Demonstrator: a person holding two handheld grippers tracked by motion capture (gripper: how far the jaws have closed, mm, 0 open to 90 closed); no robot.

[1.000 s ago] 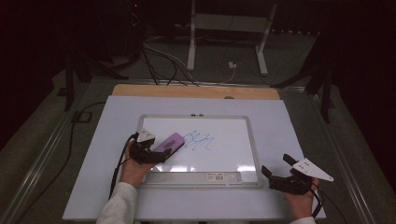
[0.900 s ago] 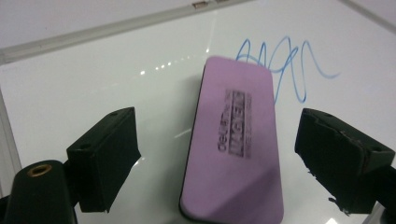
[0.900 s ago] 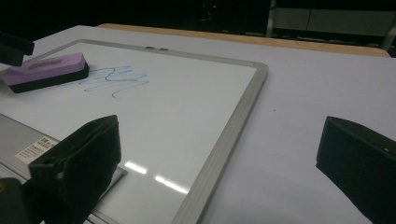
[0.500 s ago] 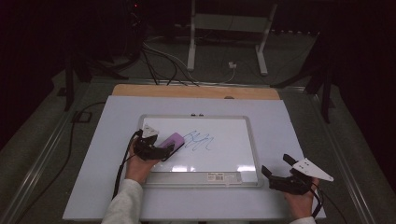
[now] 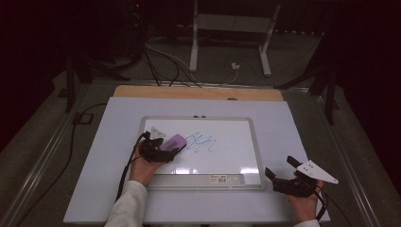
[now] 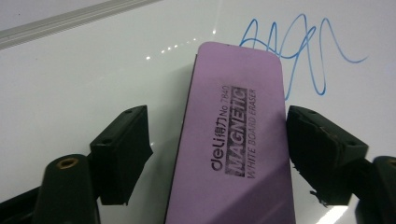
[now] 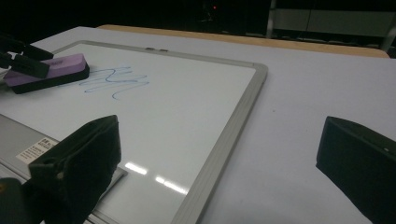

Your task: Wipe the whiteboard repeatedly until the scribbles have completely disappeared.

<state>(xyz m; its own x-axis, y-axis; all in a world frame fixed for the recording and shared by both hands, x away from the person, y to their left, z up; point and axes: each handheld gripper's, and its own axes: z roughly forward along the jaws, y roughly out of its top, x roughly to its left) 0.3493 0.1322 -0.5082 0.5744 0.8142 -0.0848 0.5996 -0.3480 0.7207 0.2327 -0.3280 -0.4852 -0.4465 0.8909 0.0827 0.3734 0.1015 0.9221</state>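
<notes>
A purple whiteboard eraser (image 5: 173, 141) (image 6: 238, 140) (image 7: 51, 65) lies flat on the whiteboard (image 5: 227, 153), just left of a blue scribble (image 5: 203, 143) (image 6: 299, 51) (image 7: 112, 79). My left gripper (image 5: 168, 145) (image 6: 217, 135) straddles the eraser and its jaws have just been closing. The right pad meets the eraser's edge, while a gap remains at the left pad. My right gripper (image 5: 279, 166) (image 7: 219, 140) rests open on the table off the board's near right corner, with nothing between its fingers.
The whiteboard's grey frame (image 5: 257, 142) (image 7: 224, 140) lies on a white sheet (image 5: 108, 165) covering the table. A wooden strip (image 5: 198, 92) runs along the far edge. Cables (image 5: 161, 61) and a stand's legs (image 5: 194, 47) are on the floor beyond.
The left gripper's jaws have narrowed around the eraser, and the hand has crept slightly forward. The right hand and gripper have stayed put.
</notes>
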